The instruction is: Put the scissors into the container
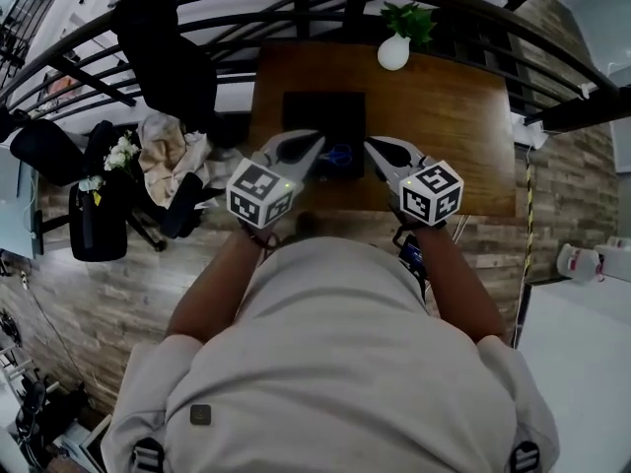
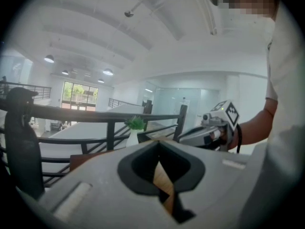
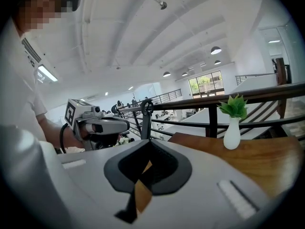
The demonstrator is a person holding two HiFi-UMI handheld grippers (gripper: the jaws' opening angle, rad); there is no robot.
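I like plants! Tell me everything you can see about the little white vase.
The vase is small, white and smooth, maybe ceramic, with a round belly and narrow neck. Green leaves stick out of its top. It stands upright at the far edge of the wooden table, by the black railing. Only the table touches it.
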